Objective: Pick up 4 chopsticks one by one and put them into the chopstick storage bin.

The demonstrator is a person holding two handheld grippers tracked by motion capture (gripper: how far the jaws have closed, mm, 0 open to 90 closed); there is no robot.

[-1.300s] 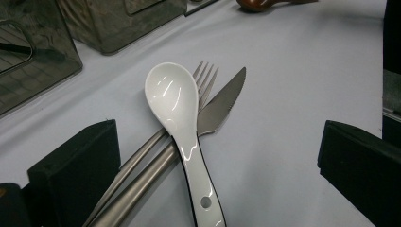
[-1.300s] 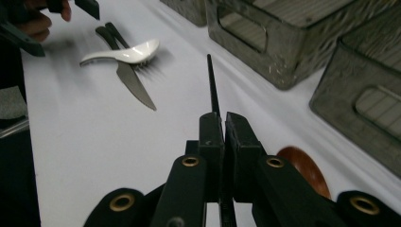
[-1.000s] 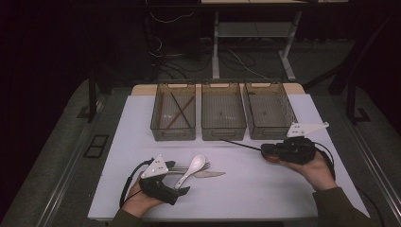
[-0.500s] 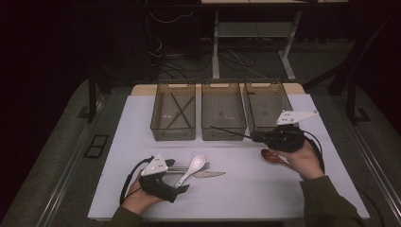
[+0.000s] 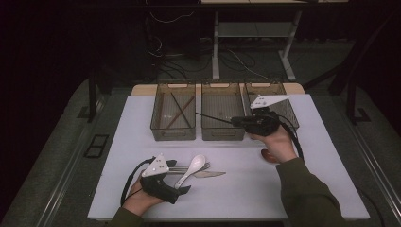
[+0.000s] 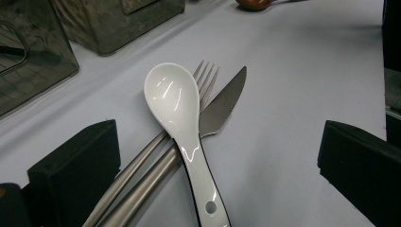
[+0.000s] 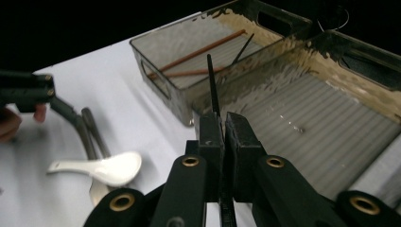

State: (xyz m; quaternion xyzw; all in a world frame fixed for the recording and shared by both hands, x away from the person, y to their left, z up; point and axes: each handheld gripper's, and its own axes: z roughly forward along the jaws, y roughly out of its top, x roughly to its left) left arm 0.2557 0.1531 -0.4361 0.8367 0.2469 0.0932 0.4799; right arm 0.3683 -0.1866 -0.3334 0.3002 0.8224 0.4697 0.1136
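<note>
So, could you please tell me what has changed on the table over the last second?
The right tool, shut on a black chopstick, has moved from the table's right side forward and left, and now holds the stick over the middle bin, pointing toward the left bin. The left tool has stayed open around the white spoon, fork and knife, which have not moved.

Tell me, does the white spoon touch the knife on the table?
Touching. In the left gripper view the white spoon lies across the knife and the fork, its handle resting on the knife with no gap between them.
</note>
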